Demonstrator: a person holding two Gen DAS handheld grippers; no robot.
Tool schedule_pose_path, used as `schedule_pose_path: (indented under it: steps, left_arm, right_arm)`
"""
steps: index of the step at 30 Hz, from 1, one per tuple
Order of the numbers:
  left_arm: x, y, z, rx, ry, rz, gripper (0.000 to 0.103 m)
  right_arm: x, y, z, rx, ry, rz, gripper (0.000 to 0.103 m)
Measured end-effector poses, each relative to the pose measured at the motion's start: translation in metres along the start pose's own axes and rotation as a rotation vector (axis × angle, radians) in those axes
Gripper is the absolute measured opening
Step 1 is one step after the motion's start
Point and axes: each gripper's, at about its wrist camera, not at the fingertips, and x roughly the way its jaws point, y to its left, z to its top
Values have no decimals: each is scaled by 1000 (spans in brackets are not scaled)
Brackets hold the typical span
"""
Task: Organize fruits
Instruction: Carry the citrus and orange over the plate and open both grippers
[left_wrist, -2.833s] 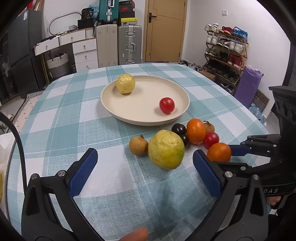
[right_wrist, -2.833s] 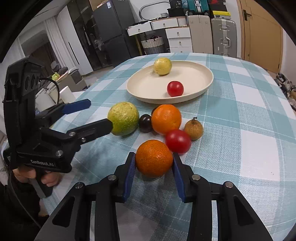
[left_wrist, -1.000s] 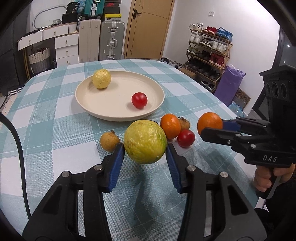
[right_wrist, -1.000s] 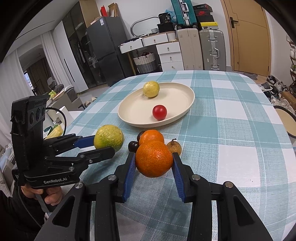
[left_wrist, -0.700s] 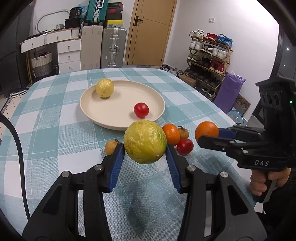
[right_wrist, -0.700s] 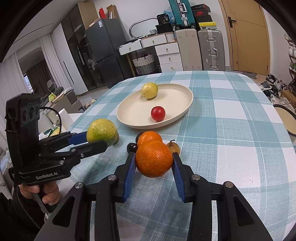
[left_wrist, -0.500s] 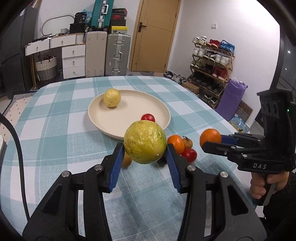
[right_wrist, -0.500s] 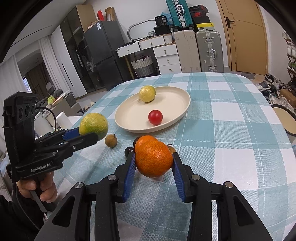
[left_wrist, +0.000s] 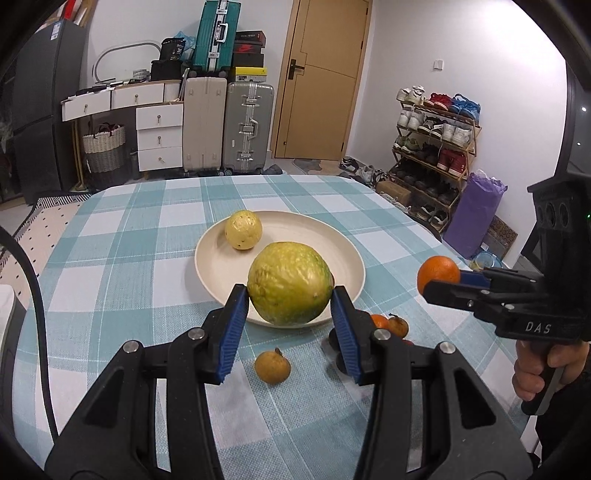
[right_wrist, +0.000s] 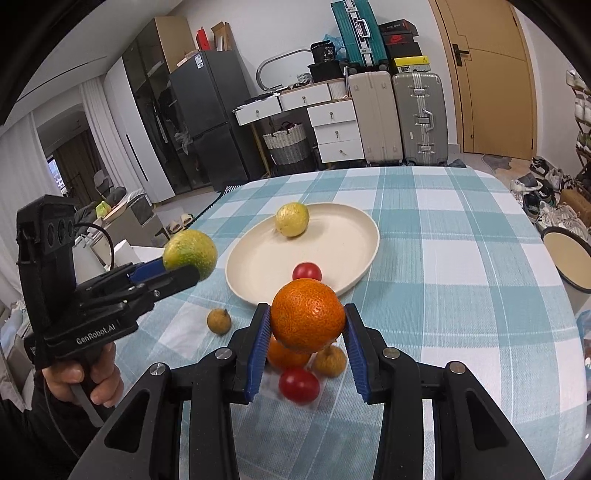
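Note:
My left gripper is shut on a big yellow-green citrus and holds it in the air before the cream plate. My right gripper is shut on an orange, lifted above the loose fruit. The plate holds a pale yellow fruit and a red tomato. On the cloth lie a second orange, a red tomato and two small brown fruits. The held orange also shows in the left wrist view, the citrus in the right wrist view.
The table has a teal checked cloth. A round stool or bowl stands off its right edge. Suitcases, drawers and a shoe rack line the walls beyond the table.
Both grippers closed on their fruits and lifted them off the cloth. They have risen higher and moved toward the plate over the last second.

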Motion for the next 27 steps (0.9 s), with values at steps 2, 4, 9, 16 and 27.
schedule_pose_path:
  steps: [2, 4, 9, 16, 27]
  left_arm:
    - [4, 2, 2, -2, 1, 2, 43]
    - [9, 4, 4, -4, 0, 4, 41]
    - [24, 10, 9, -24, 10, -6, 22]
    - [41, 11, 1, -18, 52, 0, 22]
    - [51, 24, -5, -51, 76, 21, 22]
  right_arm:
    - [1, 1, 8, -8, -4, -2, 40]
    - [1, 2, 14, -15, -7, -5, 40]
    - [6, 2, 30, -27, -2, -5, 40]
    - [15, 1, 37, -29, 11, -21, 40]
    - [55, -13, 41, -2, 60, -60, 40]
